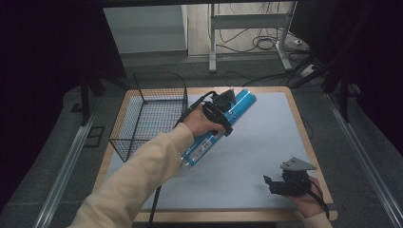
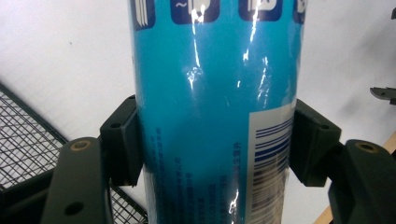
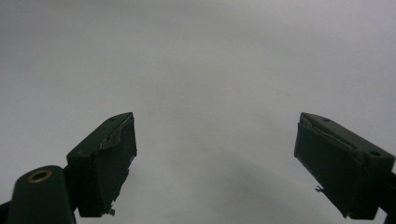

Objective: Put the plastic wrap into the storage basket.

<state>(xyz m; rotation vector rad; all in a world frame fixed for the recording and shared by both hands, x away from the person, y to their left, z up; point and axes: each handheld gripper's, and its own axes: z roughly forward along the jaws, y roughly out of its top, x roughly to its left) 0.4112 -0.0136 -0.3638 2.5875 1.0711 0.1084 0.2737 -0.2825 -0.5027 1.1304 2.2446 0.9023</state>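
A long blue tube (image 1: 219,126) with white print and a barcode is held above the white mat (image 1: 266,142), slanting from near left to far right. My left gripper (image 1: 223,111) is shut on the blue tube (image 2: 215,107), one jaw pressed to each side of it. My right gripper (image 1: 280,185) rests low over the mat's near right corner. In the right gripper view my right gripper (image 3: 215,163) is open, and between its jaws is bare mat.
A black wire basket (image 1: 151,114) stands at the table's left side, close to the tube's near end. The wooden table edge (image 1: 304,123) frames the mat. Desk legs and cables (image 1: 256,40) lie on the floor beyond the table.
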